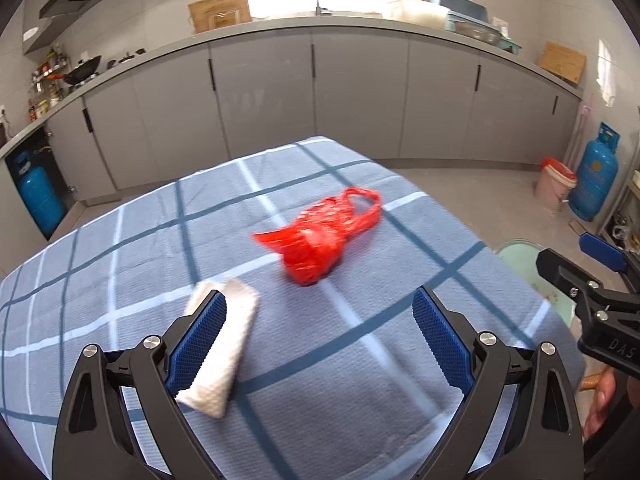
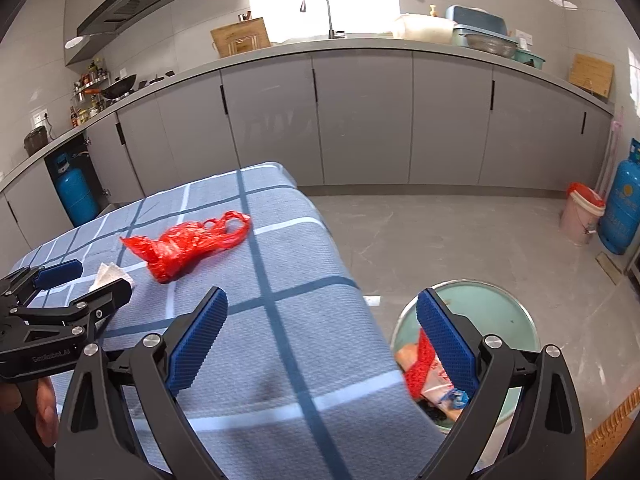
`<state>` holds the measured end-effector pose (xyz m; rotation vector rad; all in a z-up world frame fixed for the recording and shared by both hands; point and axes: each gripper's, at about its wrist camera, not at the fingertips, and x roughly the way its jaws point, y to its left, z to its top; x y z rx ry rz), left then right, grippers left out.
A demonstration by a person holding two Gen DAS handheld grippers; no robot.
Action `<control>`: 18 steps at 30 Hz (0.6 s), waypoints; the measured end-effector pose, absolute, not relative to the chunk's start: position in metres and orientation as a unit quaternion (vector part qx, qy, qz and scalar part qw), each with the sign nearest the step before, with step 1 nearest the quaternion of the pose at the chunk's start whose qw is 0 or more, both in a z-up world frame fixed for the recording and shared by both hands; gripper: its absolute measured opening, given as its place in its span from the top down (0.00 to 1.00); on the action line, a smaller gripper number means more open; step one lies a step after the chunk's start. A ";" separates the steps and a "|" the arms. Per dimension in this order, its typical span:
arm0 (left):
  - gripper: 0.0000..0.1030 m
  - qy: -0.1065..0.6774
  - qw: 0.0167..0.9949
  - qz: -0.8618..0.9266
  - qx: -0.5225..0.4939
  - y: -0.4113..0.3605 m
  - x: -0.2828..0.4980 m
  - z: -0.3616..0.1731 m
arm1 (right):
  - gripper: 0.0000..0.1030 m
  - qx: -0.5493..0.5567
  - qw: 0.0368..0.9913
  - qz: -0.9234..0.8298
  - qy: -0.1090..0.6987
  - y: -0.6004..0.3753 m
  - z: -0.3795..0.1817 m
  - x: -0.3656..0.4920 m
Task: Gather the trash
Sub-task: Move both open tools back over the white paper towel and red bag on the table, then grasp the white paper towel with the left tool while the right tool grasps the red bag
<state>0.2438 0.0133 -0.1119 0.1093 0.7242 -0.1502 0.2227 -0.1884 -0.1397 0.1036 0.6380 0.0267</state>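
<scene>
Kitchen; table [image 1: 120, 264] under a blue checked cloth, grey floor, grey cabinets [image 1: 360, 96] along the far wall.

Left gripper [image 1: 320, 334]: above the near part of the cloth, fingers spread wide, nothing between them. Its left pad [image 1: 198, 344] overlaps the tissue in the left wrist view; contact cannot be told.

Tissue [image 1: 224, 356]: white, folded, flat on the cloth at 8 o'clock from the bag, apart from it.

Right gripper [image 2: 322, 340]: at the table's right edge, fingers spread wide, empty. One pad [image 2: 196, 344] is over the cloth, the other over the bin.

Bin [image 2: 492, 312]: pale green, round, on the floor just beside the table, at 4 o'clock in the right wrist view. Red and printed wrappers lie inside.

Bag [image 1: 320, 236]: red plastic, crumpled, handles loose, lying mid-table at 12 o'clock from the left gripper, well apart from both grippers.

Pail [image 2: 582, 212]: pink, red liner, on the floor at 3 o'clock, just beside a blue gas cylinder [image 2: 622, 208].

Second cylinder [image 2: 74, 192]: blue, in an open cabinet bay at 9 o'clock.

Counter: cutting board [image 2: 242, 38], faucet [image 2: 320, 8], wok [image 2: 120, 86], basins.
</scene>
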 end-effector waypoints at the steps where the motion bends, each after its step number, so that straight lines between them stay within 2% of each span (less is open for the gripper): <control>1: 0.10 0.352 0.932 -0.064 0.056 0.020 0.243 -0.112 | 0.08 0.051 0.948 0.016 0.315 -0.185 -0.140 0.224; 10: 0.10 0.380 0.924 -0.001 0.026 0.088 0.252 -0.128 | 0.08 0.049 0.945 0.041 0.321 -0.161 -0.147 0.234; 18: 0.10 0.404 0.915 -0.007 0.008 0.098 0.267 -0.149 | 0.08 0.049 0.942 0.052 0.327 -0.150 -0.154 0.241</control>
